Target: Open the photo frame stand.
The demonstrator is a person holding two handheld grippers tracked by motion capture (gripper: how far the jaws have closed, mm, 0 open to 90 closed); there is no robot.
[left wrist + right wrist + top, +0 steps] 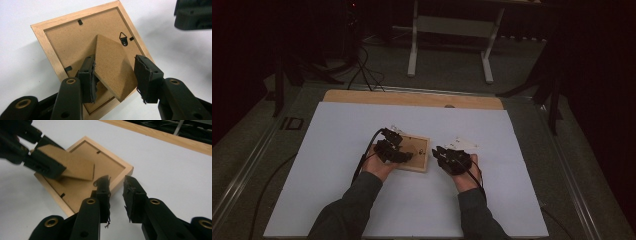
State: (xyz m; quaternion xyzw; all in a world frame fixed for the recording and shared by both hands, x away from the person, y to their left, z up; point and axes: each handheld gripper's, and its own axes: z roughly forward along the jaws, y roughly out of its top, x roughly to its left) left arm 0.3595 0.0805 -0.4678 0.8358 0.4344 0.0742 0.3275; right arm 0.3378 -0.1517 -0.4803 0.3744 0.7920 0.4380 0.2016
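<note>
Both grippers work around one wooden picture frame [413,153], which lies face down on the white table cover [337,165]. From the high view, the left gripper [393,146] sits over the frame's left part, and the right gripper [443,156] hangs just beside the frame's right edge, apart from it.

Seen from the left gripper view, the frame [53,37] shows its brown back panel, with small black clips along the inner edge and a metal hanging loop [123,38] near the far corner. A fold-out cardboard stand [112,65] rises off the back panel and lies between the jaws of the left gripper [116,73]. One pad rests against the stand's edge and the other looks just off it, so I cannot tell whether it is truly clamped; the aim seems to be lifting the stand away from the back.

Looking along the right gripper view, the right gripper [117,188] is released, its jaws parted with nothing between them, poised above the frame's near corner [126,168]. Farther off, the other gripper holds the stand [72,166] raised off the frame, probably so the frame can later be stood upright.
</note>
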